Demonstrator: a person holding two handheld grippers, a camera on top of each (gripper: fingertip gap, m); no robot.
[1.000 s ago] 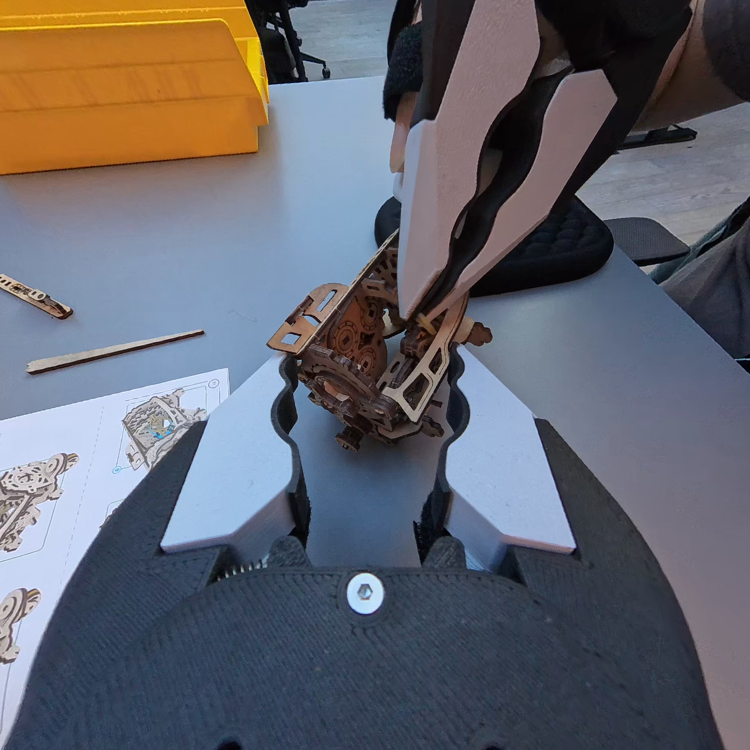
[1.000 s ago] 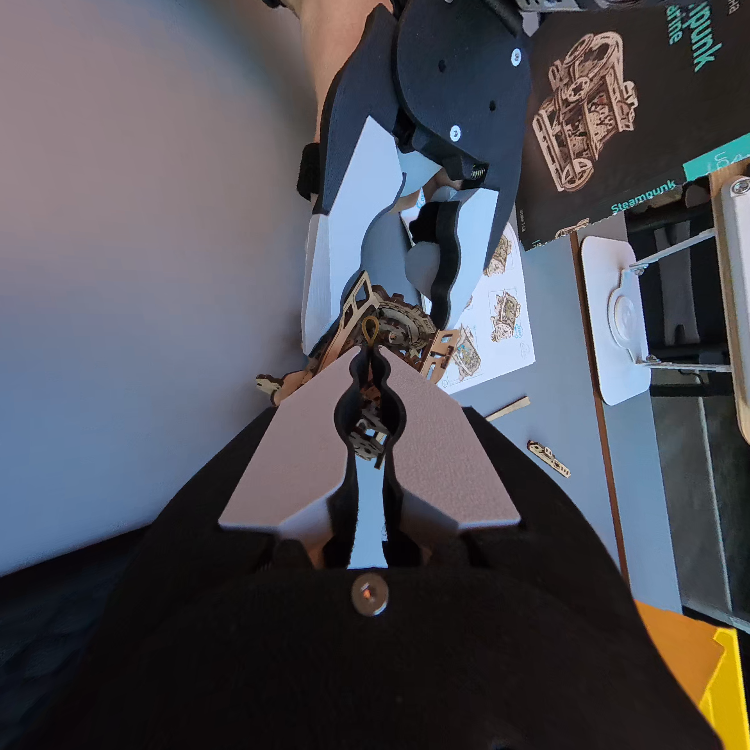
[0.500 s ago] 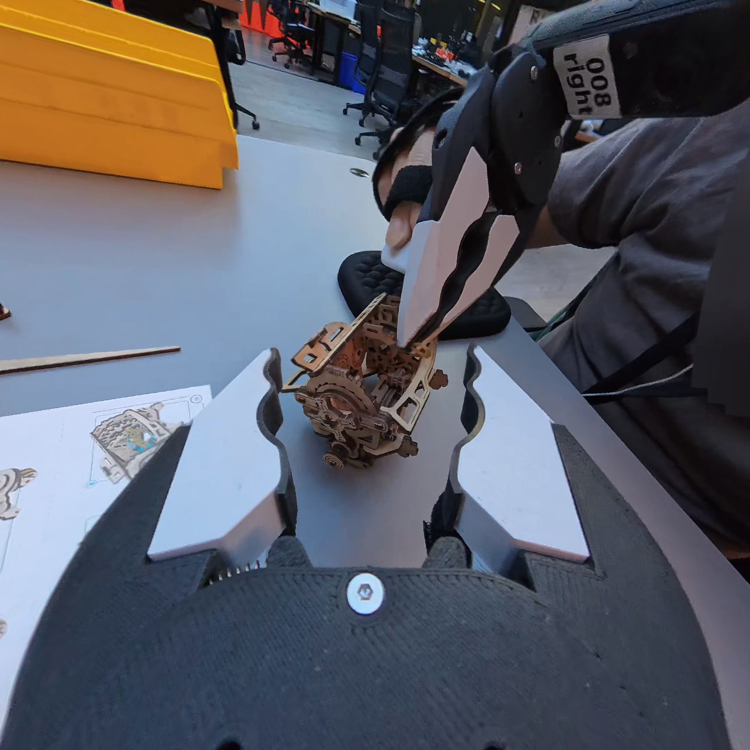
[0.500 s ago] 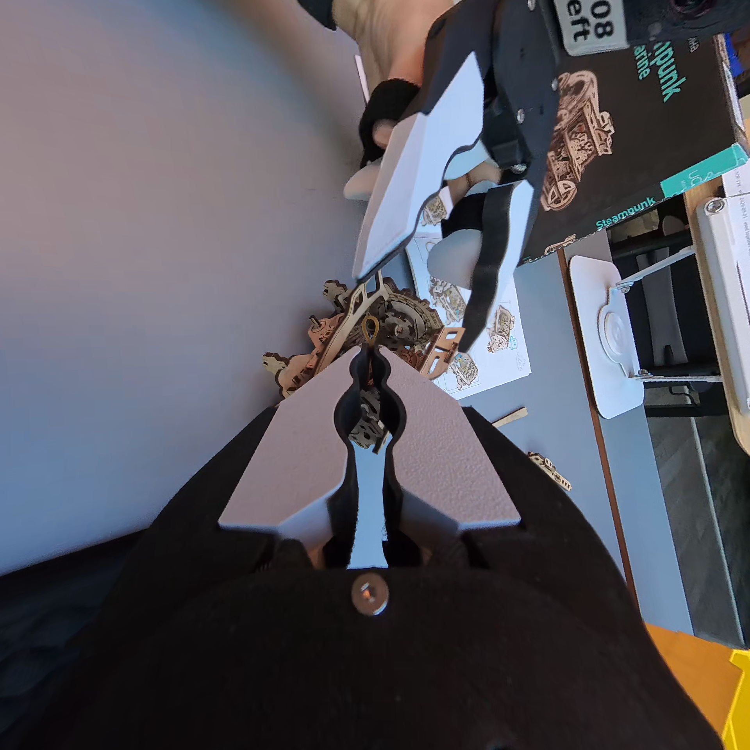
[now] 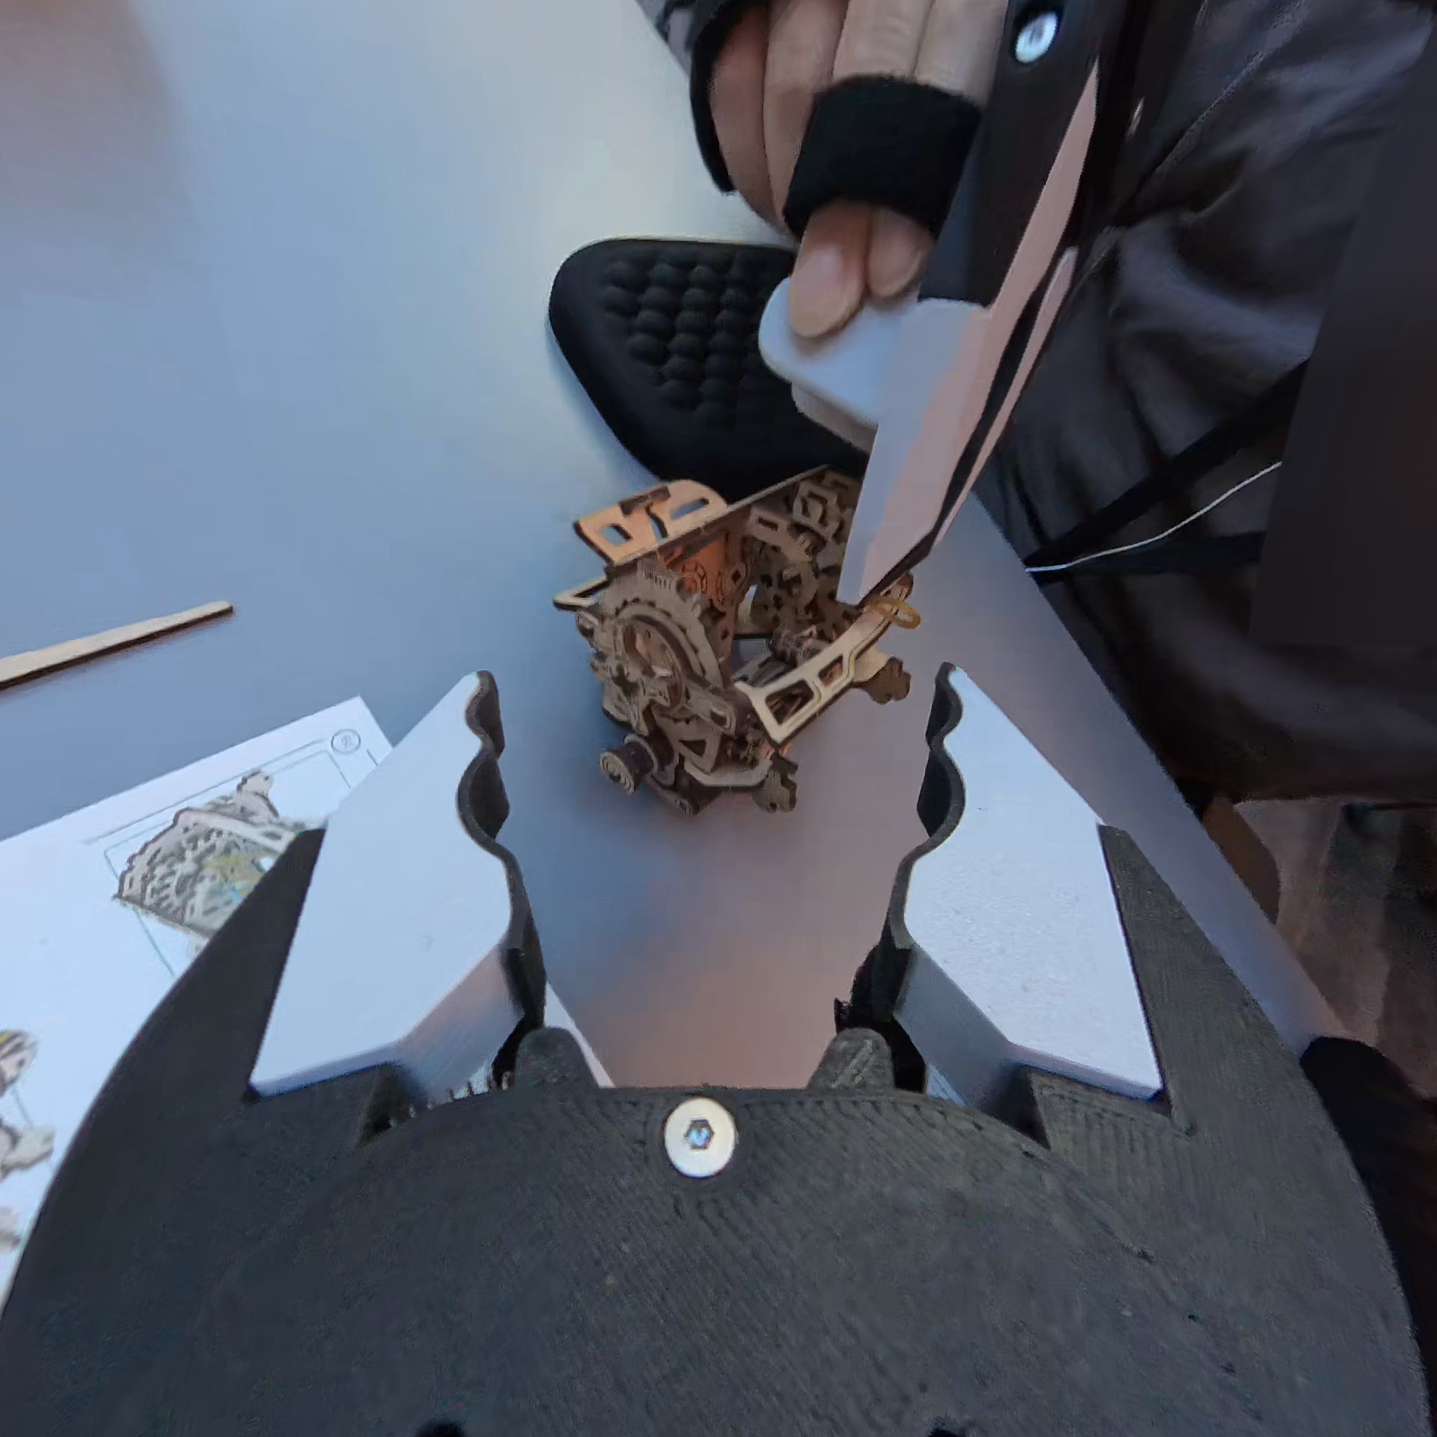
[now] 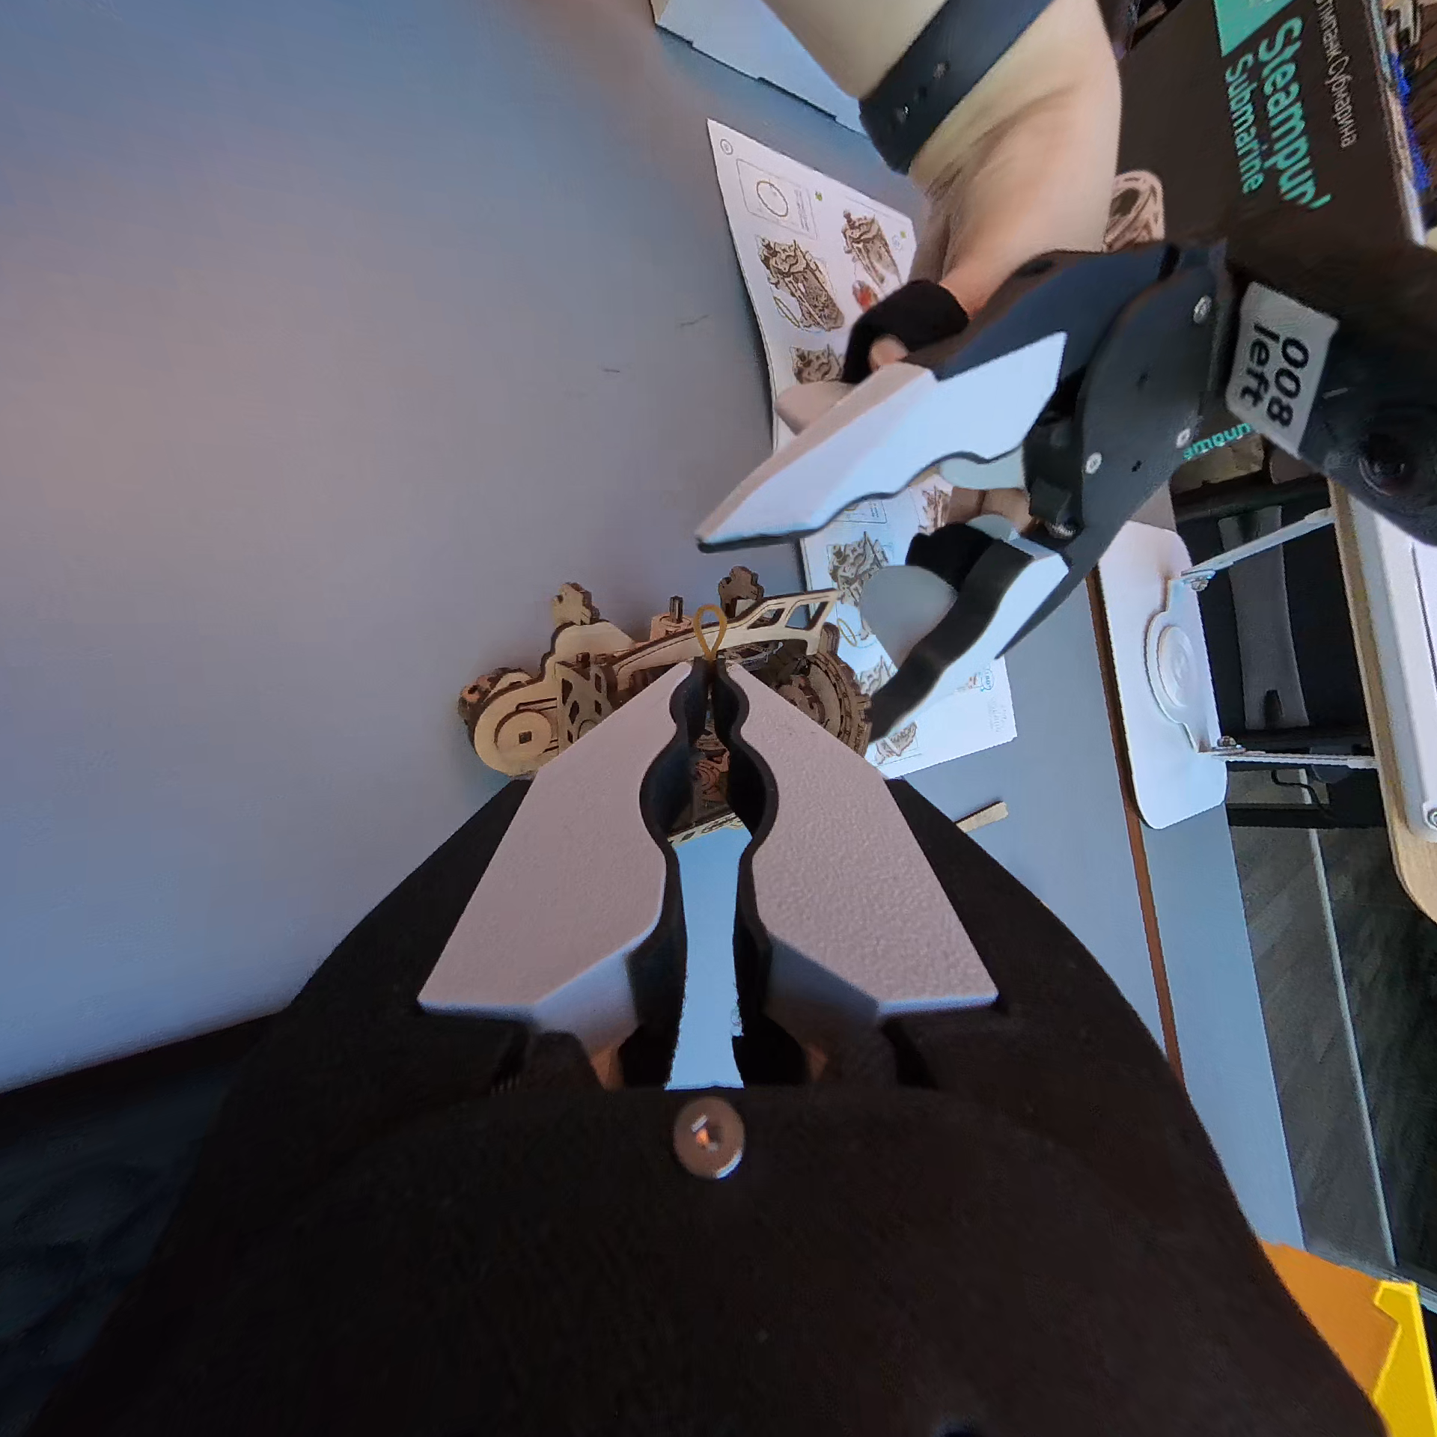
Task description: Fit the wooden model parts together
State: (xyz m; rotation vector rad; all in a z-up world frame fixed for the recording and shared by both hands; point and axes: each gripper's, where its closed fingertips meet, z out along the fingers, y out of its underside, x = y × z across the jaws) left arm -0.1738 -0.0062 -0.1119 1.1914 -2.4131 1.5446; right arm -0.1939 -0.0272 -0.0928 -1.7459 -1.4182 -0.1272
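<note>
The wooden model [image 5: 684, 661], a small gear-filled assembly, rests on the grey table [image 5: 311, 311]. My left gripper [image 5: 711, 683] is open wide and empty, its fingers a little short of the model on either side. My right gripper [image 6: 708, 670] is shut on a small yellow rubber band [image 6: 709, 628], and its tips touch the model's pale side frame [image 6: 770, 622]. In the left wrist view the right gripper [image 5: 855, 595] comes down from the upper right with the band [image 5: 896, 614] at the frame. In the right wrist view the left gripper [image 6: 785, 634] hovers open above the model [image 6: 544, 708].
An instruction sheet [image 5: 155, 855] lies at the left and a thin wooden stick [image 5: 109, 641] lies beyond it. A black bumpy pad [image 5: 684, 350] sits behind the model. The table's edge runs close on the right, by the person's body. A dark kit box [image 6: 1283, 117] lies farther off. Some 4 cm of space lies between my two pairs of fingers. To reach the thin wooden stick [image 5: 109, 641] in a straight line is about 8 cm for my left fingers, about 15 cm for my right.
My left gripper let go of the model, opened wide and drew back. The model now sits on the table. My right gripper stayed shut on the rubber band at the model.
</note>
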